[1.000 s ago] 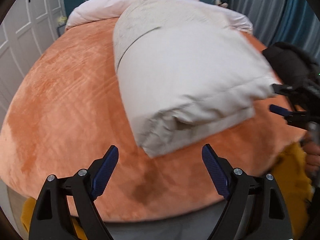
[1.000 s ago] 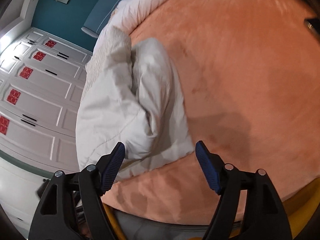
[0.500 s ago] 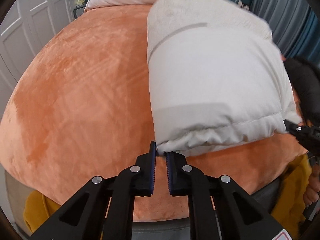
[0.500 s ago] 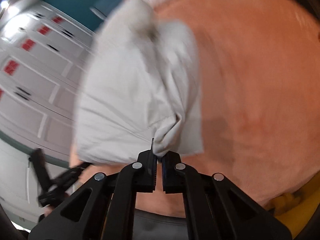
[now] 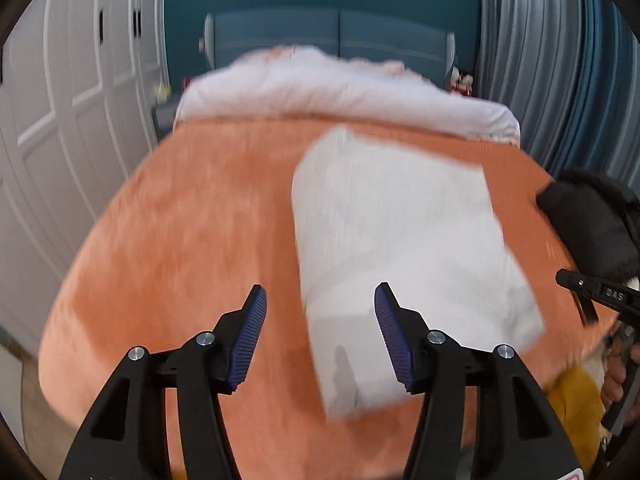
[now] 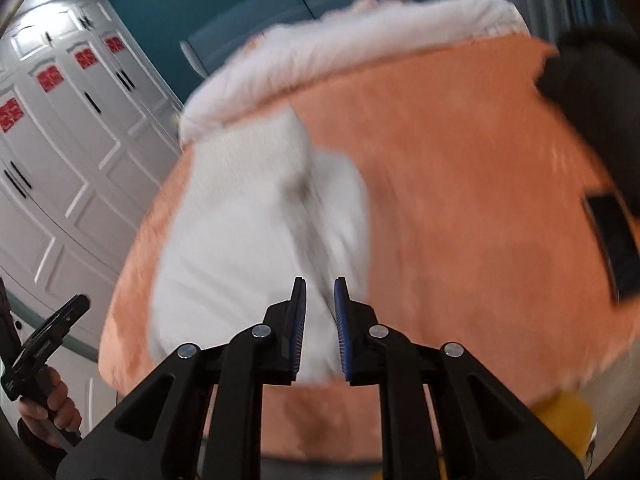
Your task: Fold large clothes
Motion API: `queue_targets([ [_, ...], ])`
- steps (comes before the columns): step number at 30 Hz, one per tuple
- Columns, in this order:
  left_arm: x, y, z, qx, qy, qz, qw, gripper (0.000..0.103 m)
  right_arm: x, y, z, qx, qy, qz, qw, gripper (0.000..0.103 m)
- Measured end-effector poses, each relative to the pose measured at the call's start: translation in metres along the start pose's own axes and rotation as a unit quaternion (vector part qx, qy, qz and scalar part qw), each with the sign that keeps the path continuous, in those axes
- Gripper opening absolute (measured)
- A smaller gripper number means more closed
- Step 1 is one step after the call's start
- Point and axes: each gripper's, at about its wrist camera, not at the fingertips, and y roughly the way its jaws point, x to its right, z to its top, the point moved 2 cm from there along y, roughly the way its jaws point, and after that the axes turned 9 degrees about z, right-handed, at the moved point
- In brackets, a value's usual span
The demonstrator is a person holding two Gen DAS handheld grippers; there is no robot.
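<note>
A folded white padded garment (image 5: 404, 248) lies on the orange bed cover (image 5: 192, 220); it also shows in the right wrist view (image 6: 248, 236). My left gripper (image 5: 318, 336) is open and empty, raised above the garment's near left corner. My right gripper (image 6: 320, 316) has its jaws a narrow gap apart, with nothing between them, above the garment's near edge. Both views are motion-blurred. The right gripper shows at the right edge of the left wrist view (image 5: 600, 296), and the left gripper shows at the left edge of the right wrist view (image 6: 44, 336).
A black garment (image 5: 588, 224) lies at the bed's right edge, with a dark flat object (image 6: 616, 248) near it. A white duvet (image 5: 340, 92) lies along the blue headboard (image 5: 332, 36). White wardrobe doors (image 5: 60, 120) stand left, grey curtains (image 5: 532, 60) right.
Both grippers were shut on the garment's near corners half a second ago; they have let go and pulled back and up. The left has opened wide, the right only slightly. The garment lies flatter.
</note>
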Motion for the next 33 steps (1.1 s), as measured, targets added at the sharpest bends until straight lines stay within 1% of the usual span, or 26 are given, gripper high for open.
queue_targets([
  [3, 0.021, 0.020, 0.040, 0.025, -0.001, 0.013, 0.9996, 0.055, -0.027, 0.015, 0.042, 0.031, -0.036, -0.006, 0.999, 0.015],
  [5, 0.033, 0.038, 0.059, 0.025, -0.006, 0.014, 0.9996, 0.055, -0.039, 0.030, 0.061, 0.043, -0.050, -0.016, 0.998, 0.015],
  [6, 0.042, 0.054, 0.071, 0.020, -0.010, 0.018, 0.9996, 0.055, -0.047, 0.043, 0.073, 0.047, -0.059, -0.022, 0.997, 0.015],
  [9, 0.054, 0.089, 0.092, 0.012, -0.016, 0.035, 0.9992, 0.055, -0.060, 0.075, 0.090, 0.052, -0.081, -0.050, 0.994, 0.015],
  [12, 0.062, 0.122, 0.101, -0.006, -0.023, 0.050, 0.9985, 0.055, -0.063, 0.107, 0.097, 0.048, -0.087, -0.068, 0.993, 0.015],
  [15, 0.069, 0.155, 0.099, -0.027, -0.022, 0.065, 0.9973, 0.055, -0.052, 0.138, 0.094, 0.037, -0.083, -0.088, 0.992, 0.015],
  [18, 0.073, 0.183, 0.086, -0.053, -0.026, 0.070, 0.9958, 0.055, -0.035, 0.165, 0.088, 0.023, -0.074, -0.101, 0.992, 0.012],
  [20, 0.074, 0.196, 0.077, -0.066, -0.034, 0.061, 0.9954, 0.056, -0.025, 0.179, 0.081, 0.013, -0.070, -0.104, 0.992, 0.012],
  [22, 0.073, 0.200, 0.073, -0.069, -0.040, 0.052, 0.9955, 0.057, -0.019, 0.188, 0.075, 0.007, -0.068, -0.101, 0.993, 0.012],
  [26, 0.076, 0.209, 0.066, -0.070, -0.046, 0.049, 0.9953, 0.062, -0.008, 0.203, 0.062, 0.006, -0.068, -0.099, 0.993, 0.011],
  [28, 0.077, 0.214, 0.060, -0.069, -0.049, 0.050, 0.9951, 0.064, -0.006, 0.206, 0.058, 0.009, -0.067, -0.098, 0.993, 0.011],
  [33, 0.080, 0.226, 0.052, -0.063, -0.048, 0.059, 0.9951, 0.068, -0.002, 0.216, 0.050, 0.014, -0.070, -0.099, 0.992, 0.011],
])
